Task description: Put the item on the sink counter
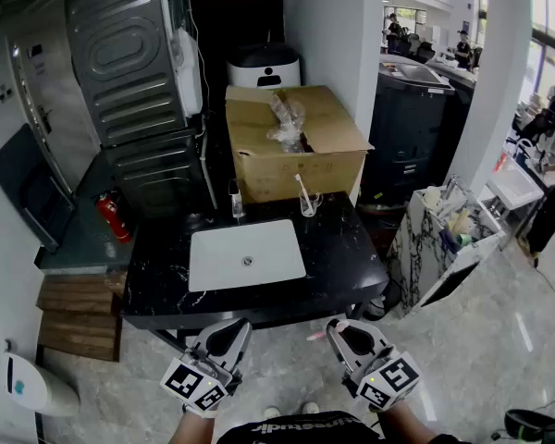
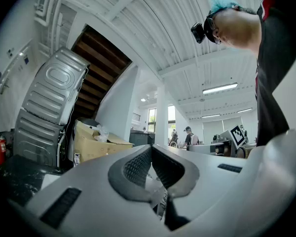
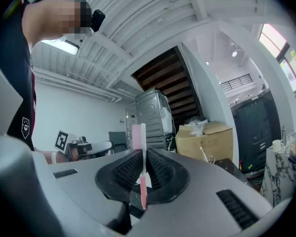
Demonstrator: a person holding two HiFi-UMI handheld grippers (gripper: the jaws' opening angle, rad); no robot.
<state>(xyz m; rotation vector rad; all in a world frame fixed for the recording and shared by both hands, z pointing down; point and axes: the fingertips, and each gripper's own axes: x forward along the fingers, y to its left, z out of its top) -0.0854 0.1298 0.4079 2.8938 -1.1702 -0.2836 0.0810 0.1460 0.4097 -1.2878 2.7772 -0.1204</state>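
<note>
My right gripper (image 1: 340, 334) (image 3: 142, 154) is shut on a pink-and-white toothbrush (image 3: 138, 138), which stands upright between the pads; its pink end (image 1: 315, 336) pokes out to the left in the head view. My left gripper (image 1: 228, 335) (image 2: 151, 150) has its jaws together with nothing between them. Both grippers hang low in front of the black sink counter (image 1: 344, 248), short of its near edge. A white basin (image 1: 247, 255) is set into the counter's middle.
On the counter's back stand a cardboard box (image 1: 296, 146), a glass with a white toothbrush (image 1: 307, 202) and a small bottle (image 1: 235, 200). A tilted metal appliance (image 1: 134, 63), a fire extinguisher (image 1: 113, 217) and wooden pallets (image 1: 79, 317) are to the left. A marble-patterned stand (image 1: 435, 239) is to the right.
</note>
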